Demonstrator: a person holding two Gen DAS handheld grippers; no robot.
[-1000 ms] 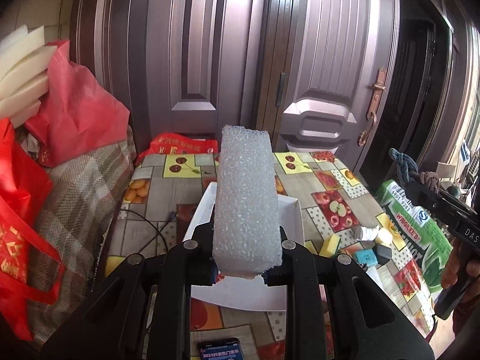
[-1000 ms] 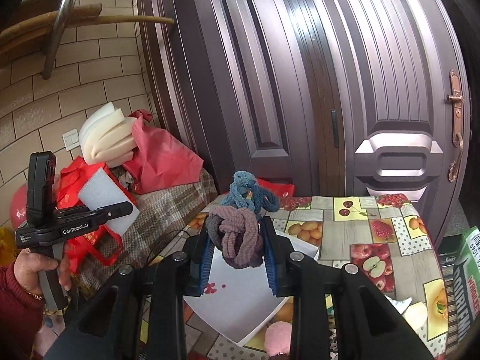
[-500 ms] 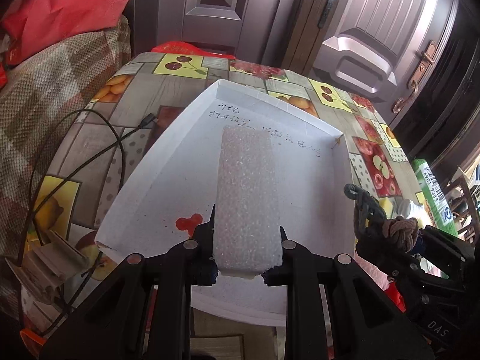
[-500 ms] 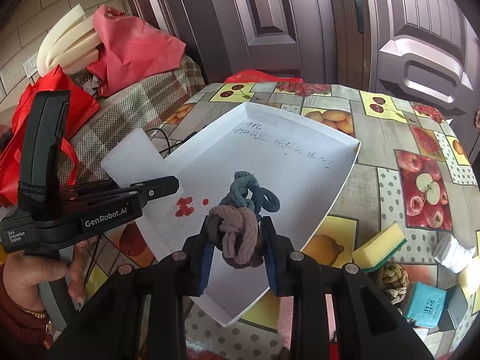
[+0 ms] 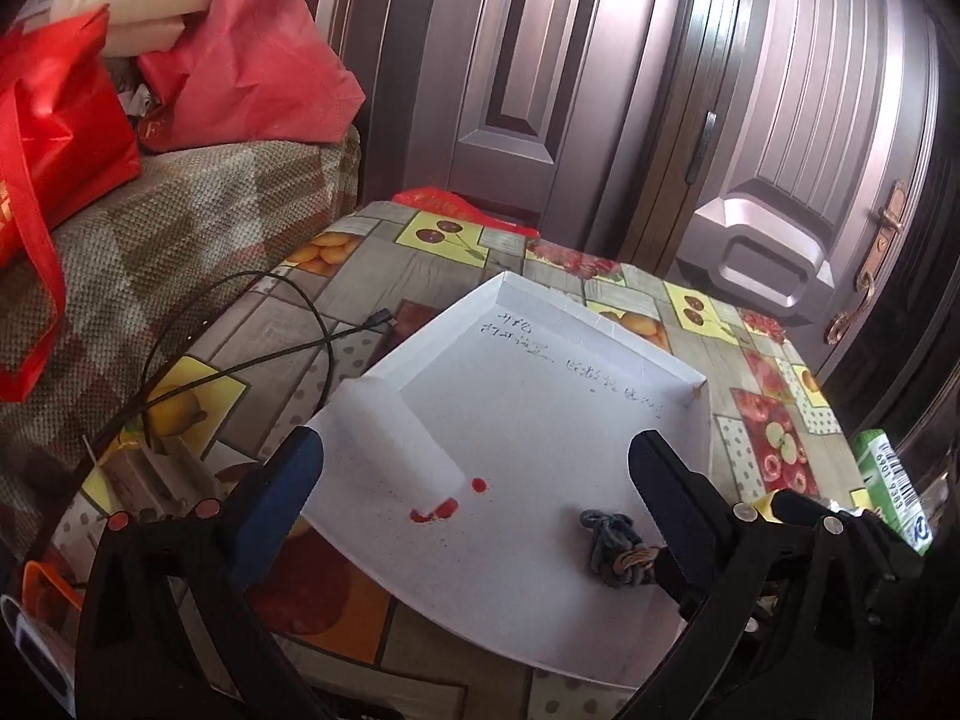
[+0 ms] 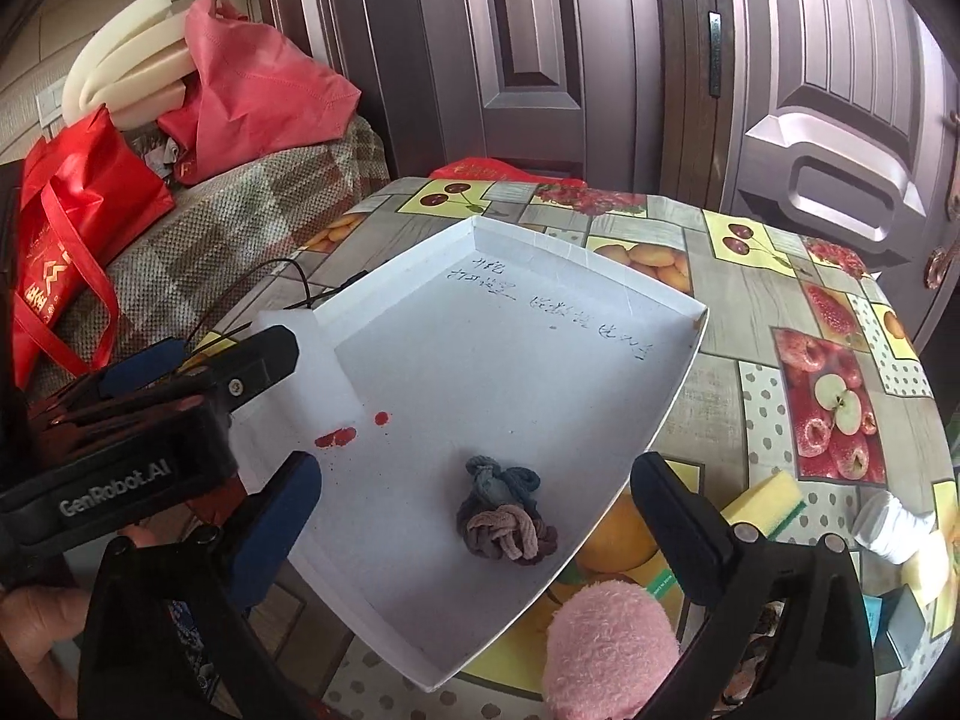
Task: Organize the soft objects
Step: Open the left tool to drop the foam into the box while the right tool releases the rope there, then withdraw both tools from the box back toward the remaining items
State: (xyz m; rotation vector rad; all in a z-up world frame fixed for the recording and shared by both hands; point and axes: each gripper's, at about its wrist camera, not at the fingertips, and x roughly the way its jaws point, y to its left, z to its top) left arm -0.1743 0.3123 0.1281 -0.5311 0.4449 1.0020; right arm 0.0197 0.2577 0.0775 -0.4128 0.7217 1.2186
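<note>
Both your grippers (image 5: pixel 474 468) (image 6: pixel 474 498) hang apart, empty. The foam block (image 5: pixel 399 438) leans on the tray's (image 5: pixel 600 312) nine-o'clock rim; brush it and it tips onto the worktop (image 6: pixel 750 276).

— Carrying what? A table (image 6: pixel 708 222) in a fruit-print cloth, bearing a white tray (image 6: pixel 678 384) at its middle.

— Lying beside the tray? A black cable (image 5: pixel 252 324) left, yellow sponge (image 6: pixel 762 501) and pink plush (image 6: pixel 606 642) right.
</note>
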